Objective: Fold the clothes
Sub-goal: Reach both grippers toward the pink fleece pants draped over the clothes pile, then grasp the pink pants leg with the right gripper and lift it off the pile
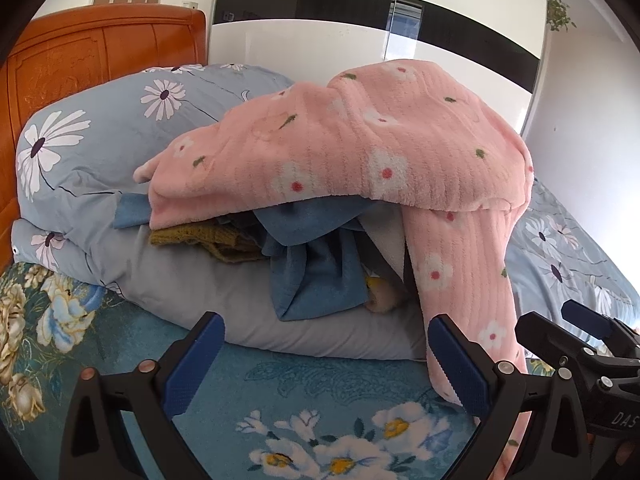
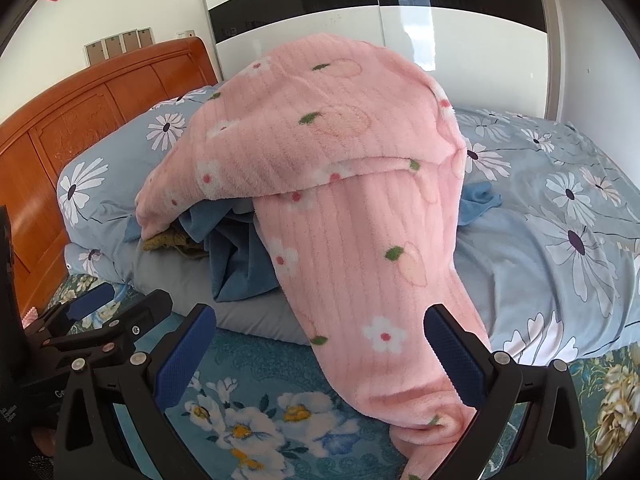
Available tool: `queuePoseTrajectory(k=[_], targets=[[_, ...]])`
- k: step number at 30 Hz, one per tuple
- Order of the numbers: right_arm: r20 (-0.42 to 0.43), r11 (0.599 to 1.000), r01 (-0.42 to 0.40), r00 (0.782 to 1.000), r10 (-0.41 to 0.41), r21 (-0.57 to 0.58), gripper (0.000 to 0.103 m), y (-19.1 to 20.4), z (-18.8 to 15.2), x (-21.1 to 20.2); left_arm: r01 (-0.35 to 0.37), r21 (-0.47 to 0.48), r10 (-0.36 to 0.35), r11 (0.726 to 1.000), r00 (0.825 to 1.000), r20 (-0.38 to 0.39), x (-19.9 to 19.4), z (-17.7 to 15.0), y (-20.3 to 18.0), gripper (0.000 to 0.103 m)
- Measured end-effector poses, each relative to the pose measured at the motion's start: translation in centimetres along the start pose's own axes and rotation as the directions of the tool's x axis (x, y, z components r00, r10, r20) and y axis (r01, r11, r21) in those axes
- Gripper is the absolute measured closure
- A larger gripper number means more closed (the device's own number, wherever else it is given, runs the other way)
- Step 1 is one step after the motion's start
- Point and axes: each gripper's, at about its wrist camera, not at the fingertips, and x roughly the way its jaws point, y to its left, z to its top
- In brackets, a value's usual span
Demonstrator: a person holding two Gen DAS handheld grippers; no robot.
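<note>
— Risk: where is it seen?
— Pink fleece (image 2: 340,184) is draped over the bed's heap (image 1: 304,256). Both claws, left (image 1: 326,364) and right (image 2: 320,360), are held apart, empty; if one layer is pinched, the heap could be dragged.

Two low, close wrist views toward the headboard (image 1: 80,52), probably side by side, sharing the pink garment (image 2: 340,184).

Pink fleece garment (image 1: 360,140) hides most piled clothes (image 1: 308,264).

Bright daylight; glare streaks the glossy white-and-black wardrobe doors (image 2: 380,12) beyond the claws; fisheye bends edges, dark corners.
</note>
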Motion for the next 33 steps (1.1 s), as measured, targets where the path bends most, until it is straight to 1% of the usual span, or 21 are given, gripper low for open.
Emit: queuePoseTrajectory(k=[6,8,9,13,16,19,22,23,24,25,27,28,29,30,31,32,33], targets=[[-0.015,1.000,-0.011,1.000,0.011,-0.005,0.000,-0.4,0.2,0.6,0.004,-0.026,-0.004,1.000,1.000,-0.016,0.5,-0.1,0.8,0.000],[-0.001,0.999,-0.021,1.000,0.021,-0.024,0.000,-0.8,1.1,0.6,-0.004,-0.019,0.004,1.000,1.000,-0.022,0.7,-0.1,1.0,0.000],[0.018,0.999,-0.023,1.000,0.023,-0.040,0.000,-1.0,2.0,0.5,-0.011,-0.015,0.010,1.000,1.000,-0.024,0.8,-0.2,1.1,0.000],[0.120,0.996,-0.028,0.992,0.038,-0.084,0.000,-2.7,7.4,0.4,-0.020,-0.015,0.020,1.000,0.999,-0.027,0.9,-0.2,1.5,0.000],[0.165,0.995,0.011,0.986,0.006,-0.102,0.000,-4.2,12.6,2.2,-0.021,-0.013,0.020,1.000,0.999,-0.043,1.1,-0.2,1.8,0.000],[0.175,0.993,0.018,0.985,0.003,-0.116,0.000,-5.3,16.5,3.9,-0.030,0.005,0.030,1.000,0.999,-0.045,0.7,-0.3,2.2,0.000],[0.166,0.997,-0.042,0.985,0.053,-0.070,0.003,-6.5,19.4,5.7,-0.056,0.021,0.057,0.998,0.997,-0.053,0.6,-0.4,2.8,0.000],[0.148,0.998,-0.057,0.987,0.062,-0.038,0.009,-7.0,20.0,6.5,-0.062,0.018,0.063,0.998,0.996,-0.060,0.6,-0.5,3.1,0.000],[0.130,0.997,-0.072,0.989,0.072,-0.007,0.018,-7.5,20.6,7.3,-0.068,0.015,0.069,0.998,0.995,-0.067,0.6,-0.5,3.4,0.000],[0.113,0.996,-0.086,0.990,0.083,0.024,0.023,-8.0,21.2,8.2,-0.072,0.010,0.072,0.997,0.995,-0.069,0.5,-0.6,3.7,0.000],[0.063,0.988,-0.137,0.989,0.132,0.075,0.036,-8.6,21.6,9.8,-0.078,-0.001,0.078,0.997,0.994,-0.072,0.4,-0.7,4.1,0.000],[0.036,0.984,-0.153,0.988,0.150,0.096,0.041,-8.6,21.5,10.5,-0.080,-0.001,0.080,0.997,0.994,-0.076,0.4,-0.7,4.3,0.000],[0.020,0.979,-0.171,0.985,0.170,0.113,0.053,-8.5,21.3,10.8,-0.082,-0.002,0.082,0.997,0.993,-0.080,0.3,-0.8,4.5,0.000],[0.030,0.975,-0.190,0.982,0.188,0.117,0.068,-8.2,21.1,10.3,-0.084,-0.003,0.084,0.996,0.993,-0.083,0.3,-0.8,4.6,0.000],[0.040,0.971,-0.208,0.978,0.205,0.119,0.076,-8.0,21.0,9.9,-0.086,-0.003,0.085,0.996,0.993,-0.086,0.3,-0.9,4.8,0.000],[0.047,0.973,-0.204,0.979,0.200,0.109,0.090,-7.6,21.1,9.1,-0.087,-0.004,0.087,0.996,0.992,-0.089,0.2,-0.9,4.9,0.000],[0.054,0.975,-0.200,0.979,0.195,0.098,0.096,-7.2,21.2,8.4,-0.089,-0.003,0.088,0.996,0.992,-0.092,0.1,-1.0,5.0,0.000]])
